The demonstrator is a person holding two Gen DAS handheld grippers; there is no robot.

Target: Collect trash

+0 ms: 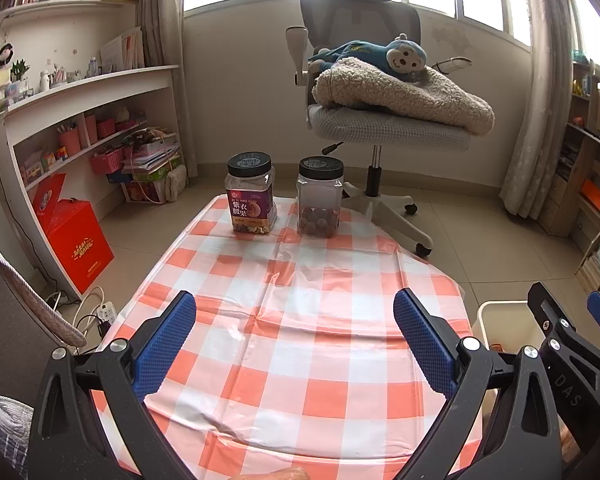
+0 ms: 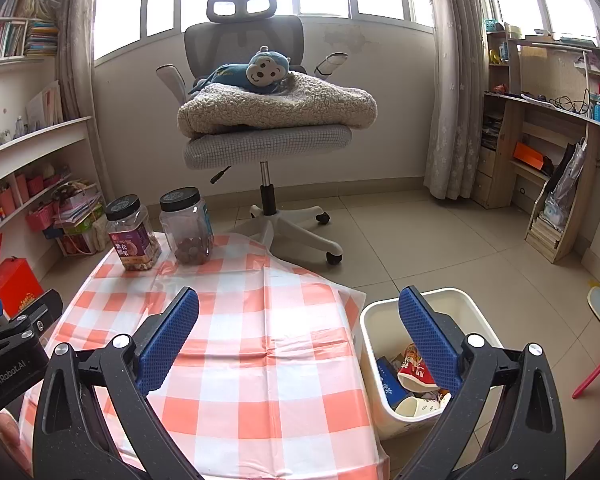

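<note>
A cream waste bin (image 2: 470, 300) stands on the floor right of the table; inside lie snack wrappers (image 2: 416, 372) and a paper cup (image 2: 416, 406). In the left wrist view only the bin's rim (image 1: 504, 306) shows. My right gripper (image 2: 299, 326) hangs open above the table's right edge, its right finger over the bin, nothing between the blue pads. My left gripper (image 1: 295, 330) is open over the orange-and-white checked tablecloth (image 1: 300, 360), holding nothing. No loose trash is visible on the cloth.
Two black-lidded jars stand at the table's far end: a purple-labelled nut jar (image 1: 250, 196) and a clear jar of brown balls (image 1: 319, 200). Beyond is an office chair (image 2: 266, 136) with a blanket and plush monkey. Shelves line both walls.
</note>
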